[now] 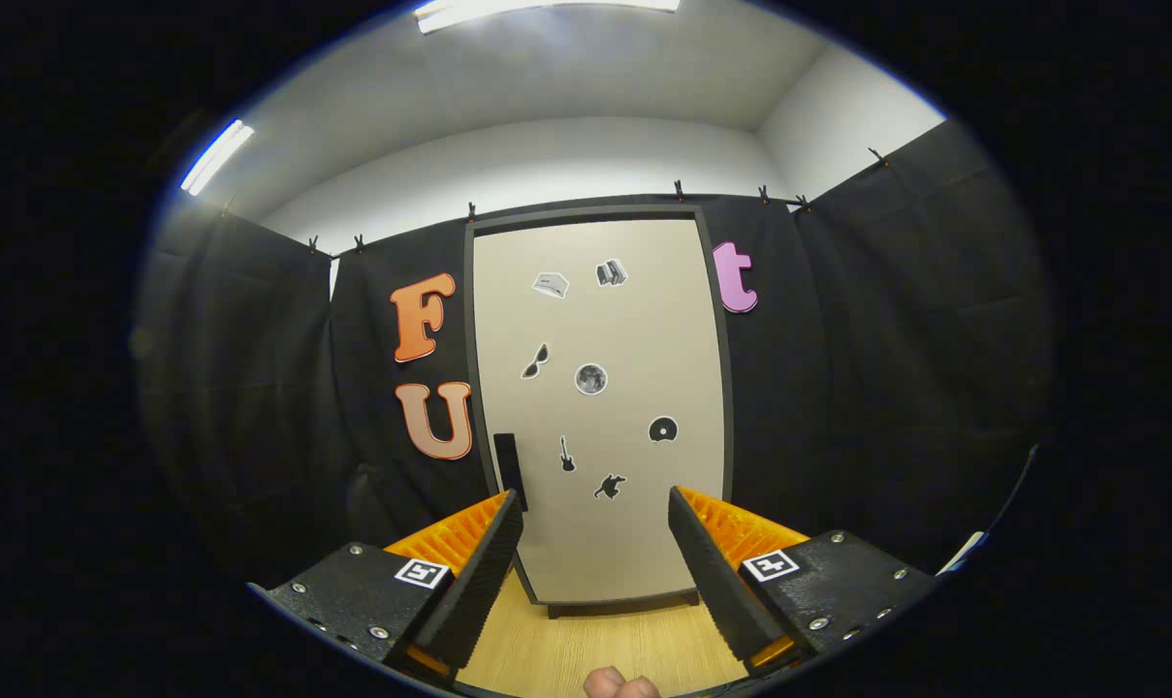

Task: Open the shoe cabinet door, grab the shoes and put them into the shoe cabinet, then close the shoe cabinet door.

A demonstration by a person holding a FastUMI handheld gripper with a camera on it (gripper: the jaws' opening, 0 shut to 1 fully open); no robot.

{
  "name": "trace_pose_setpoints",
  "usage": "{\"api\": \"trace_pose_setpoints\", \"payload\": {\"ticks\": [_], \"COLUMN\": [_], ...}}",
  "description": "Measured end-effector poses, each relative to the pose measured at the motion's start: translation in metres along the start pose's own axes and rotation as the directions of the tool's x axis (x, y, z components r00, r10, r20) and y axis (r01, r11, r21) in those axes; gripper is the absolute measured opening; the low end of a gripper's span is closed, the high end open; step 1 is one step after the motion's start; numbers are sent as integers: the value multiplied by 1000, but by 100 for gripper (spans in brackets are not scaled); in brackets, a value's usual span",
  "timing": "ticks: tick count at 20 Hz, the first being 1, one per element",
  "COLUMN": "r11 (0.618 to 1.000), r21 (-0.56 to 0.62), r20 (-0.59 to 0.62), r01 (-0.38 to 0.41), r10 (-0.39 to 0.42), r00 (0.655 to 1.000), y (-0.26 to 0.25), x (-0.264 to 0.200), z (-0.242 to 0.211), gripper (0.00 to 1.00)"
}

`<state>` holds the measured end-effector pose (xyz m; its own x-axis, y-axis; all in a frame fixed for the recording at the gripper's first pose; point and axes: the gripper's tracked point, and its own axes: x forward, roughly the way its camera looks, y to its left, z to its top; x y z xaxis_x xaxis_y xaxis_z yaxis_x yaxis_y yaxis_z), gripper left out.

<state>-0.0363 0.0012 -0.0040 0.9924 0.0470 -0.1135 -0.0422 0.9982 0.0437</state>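
Gripper view, items listed near to far, placed relative to the shoe cabinet door.

1. Fingertips of a hand [621,684]: nearest item, low between the two fingers, well short of the door.
2. Gripper [595,509]: jaws spread wide, holding nothing; aimed squarely at the door's lower half, apart from it.
3. Wooden floor [586,645]: pale planks running up to the foot of the door.
4. Shoe cabinet door [600,407]: tall, beige, upright, shut in a dark frame [468,388]; small stickers scattered over its face.
5. Dark handle [509,470]: vertical bar at the door's lower left edge, just beyond the left finger.
6. Black cloth wall [896,388]: hung either side of the door and behind it.
7. Shoes: none located in this view.

Stage, as judged: opening not yet begun.

Risks, as judged:
- Handle off to the left of the jaws' centre line; straight advance likely to strike the flat panel instead.
- Narrow bar close against the frame; one finger apt to jam on the frame, or slip off when pulled.
- Hinge side uncertain; pull in the wrong arc likely to lose the grip.
- Shoes' position unknown; search needed after opening.
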Motion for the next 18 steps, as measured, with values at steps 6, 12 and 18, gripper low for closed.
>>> {"api": "trace_pose_setpoints", "payload": {"ticks": [6, 12, 18], "r11": [1000, 999, 999], "r21": [-9, -27, -17], "r20": [18, 7, 15], "r01": [-3, 28, 33], "r10": [3, -28, -33], "r00": [1000, 1000, 999], "y": [-9, -7, -4], "x": [-23, -19, -14], "z": [7, 7, 9], "gripper": [94, 95, 95]}}
